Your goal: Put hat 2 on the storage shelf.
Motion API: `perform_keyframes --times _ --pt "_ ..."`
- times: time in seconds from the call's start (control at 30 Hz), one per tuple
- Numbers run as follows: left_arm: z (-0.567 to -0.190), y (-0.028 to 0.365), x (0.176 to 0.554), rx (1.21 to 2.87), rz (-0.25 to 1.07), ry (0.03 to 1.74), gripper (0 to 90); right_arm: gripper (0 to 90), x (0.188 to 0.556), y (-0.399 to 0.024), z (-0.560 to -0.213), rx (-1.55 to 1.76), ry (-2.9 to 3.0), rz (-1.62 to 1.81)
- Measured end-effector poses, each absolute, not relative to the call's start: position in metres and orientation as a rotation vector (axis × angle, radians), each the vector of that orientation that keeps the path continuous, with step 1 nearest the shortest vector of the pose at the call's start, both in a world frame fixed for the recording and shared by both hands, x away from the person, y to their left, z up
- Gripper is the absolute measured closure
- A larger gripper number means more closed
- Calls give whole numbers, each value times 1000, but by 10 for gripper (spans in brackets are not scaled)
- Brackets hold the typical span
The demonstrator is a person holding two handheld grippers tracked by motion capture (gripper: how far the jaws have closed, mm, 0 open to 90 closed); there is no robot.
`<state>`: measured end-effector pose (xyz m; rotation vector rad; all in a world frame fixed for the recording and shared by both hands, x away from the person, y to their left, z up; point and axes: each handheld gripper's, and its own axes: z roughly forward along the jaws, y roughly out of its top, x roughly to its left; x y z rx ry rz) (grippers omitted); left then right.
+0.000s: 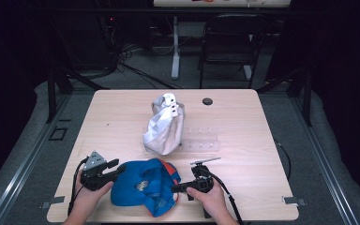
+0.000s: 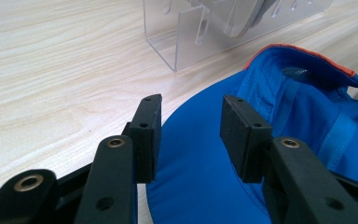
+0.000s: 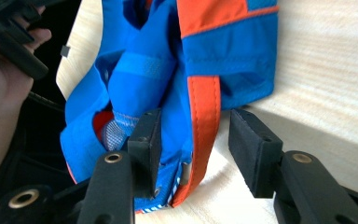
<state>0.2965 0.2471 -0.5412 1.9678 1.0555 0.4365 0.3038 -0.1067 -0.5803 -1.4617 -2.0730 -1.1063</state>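
While both stand apart, left tool [image 2: 190, 133] over blue cap [image 2: 279, 121], right tool [image 3: 196, 151] astride its orange strap [image 3: 204, 135].

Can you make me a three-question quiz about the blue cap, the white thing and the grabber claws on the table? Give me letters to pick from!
1. Where does the blue cap lie?
A. at the near edge, between the two grippers
B. on the chair
C. at the far edge of the table

2. What colour is the trim on the cap?
A. green
B. orange
C. yellow

3. How do the jaws of the left gripper stand?
A. clamped tight on the white cap
B. closed on nothing
C. apart, with the cap's brim between them

Answers: 1 A, it lies between the left gripper and the right gripper. 2 B, orange shows along its edges. 3 C, there is a gap at both pads; the white cap sits on the clear stand.
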Motion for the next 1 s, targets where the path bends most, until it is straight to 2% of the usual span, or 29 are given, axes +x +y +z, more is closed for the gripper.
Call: perform_keyframes --times 0.3,0.5,0.53,0.6,1.0 --pt "-540 244 296 1981 452 1051 591 582 300 -105 -579 -1396 -2068 -1103" --pt "-541 243 297 1986 450 1058 591 681 302 -112 -576 -1406 -1984 -1136" --pt "-541 244 297 1992 446 1058 591 734 303 -114 -575 -1412 -1967 -1132" --pt "-541 244 297 1996 446 1054 591 766 303 -115 -574 -1426 -1932 -1134" --pt "-542 243 298 2001 443 1054 591 771 303 -119 -562 -1426 -1907 -1186"
